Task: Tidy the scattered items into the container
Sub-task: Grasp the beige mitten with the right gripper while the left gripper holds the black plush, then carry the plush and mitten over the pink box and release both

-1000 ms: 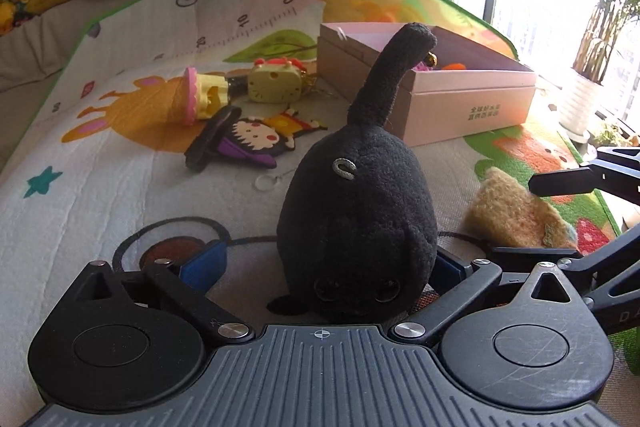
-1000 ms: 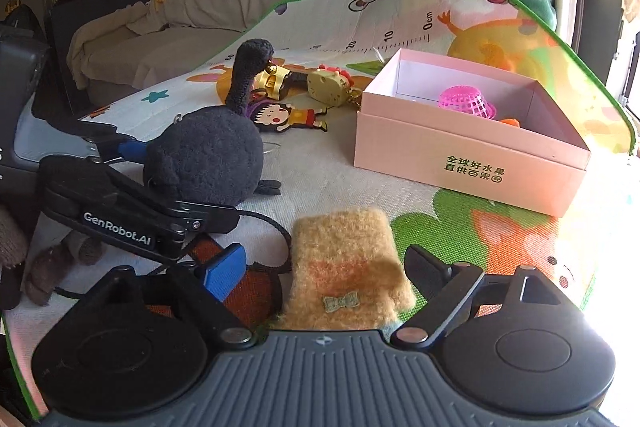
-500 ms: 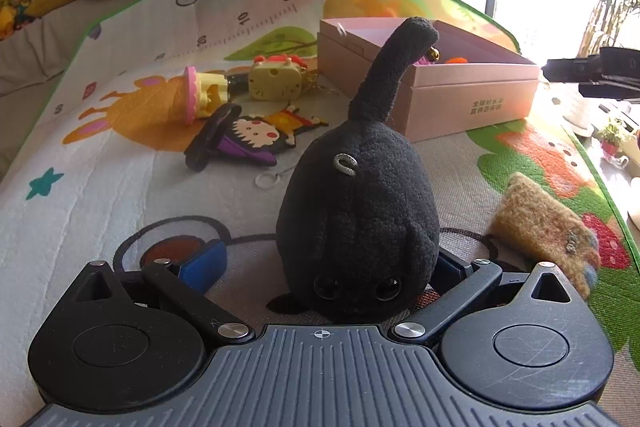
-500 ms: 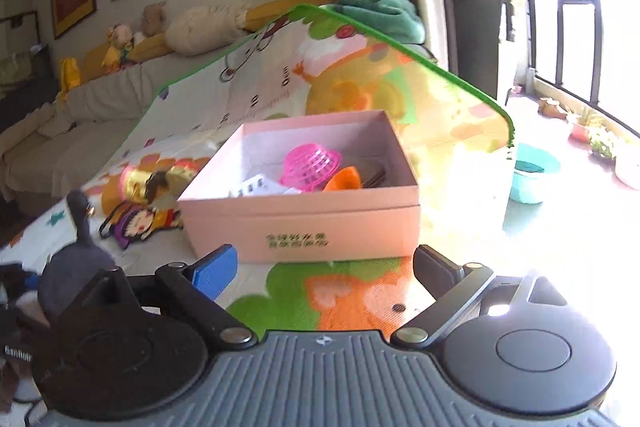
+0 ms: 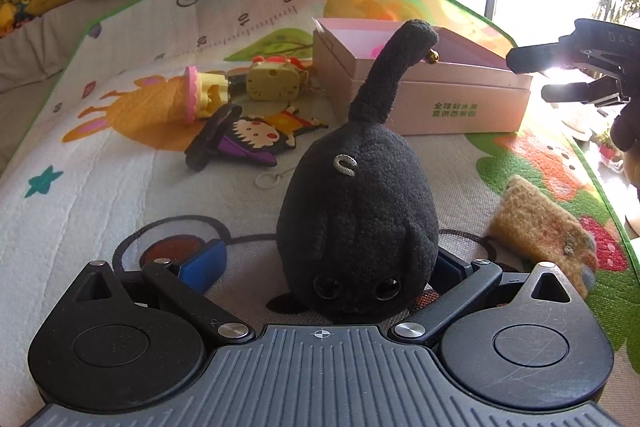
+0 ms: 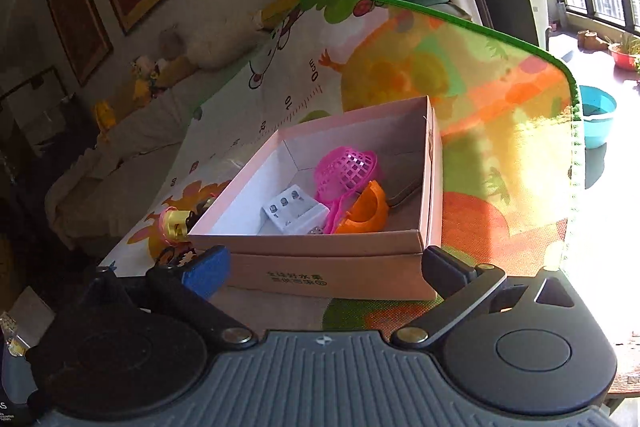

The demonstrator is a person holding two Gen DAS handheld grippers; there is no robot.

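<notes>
Black plush cat toy w/ upright tail (image 5: 360, 203) at centre of left-wrist frame, sitting on printed foam play mat (image 5: 100, 163), between fingers of left gripper (image 5: 320, 263). Jaws wide apart; right finger looks just beside the plush flank, blue-padded left finger (image 5: 202, 263) clear of it; nothing gripped yet. Judged soft, light, squashy, non-slip, not fragile: best taken across the round body, low, firm squeeze; tail too floppy to hold by.

Pink open cardboard box (image 5: 460, 95) upper right of centre in that frame, behind the plush. In right-wrist view, box (image 6: 320, 267) fills centre; right gripper (image 6: 324, 267) near its front wall, jaws spread wide, empty.

Count in box: 1 pink plastic mesh scoop (image 6: 348, 171), 1 orange plastic cup (image 6: 366, 209), 1 white battery charger (image 6: 296, 215).

Count loose on mat: 1 black plush, 1 tan knitted pouch (image 5: 540, 231) lower right, 1 flat cartoon-girl charm (image 5: 248, 143), 1 yellow cat-face toy (image 5: 272, 87), 1 pink-and-yellow cone toy (image 5: 202, 99), upper-left of centre.
</notes>
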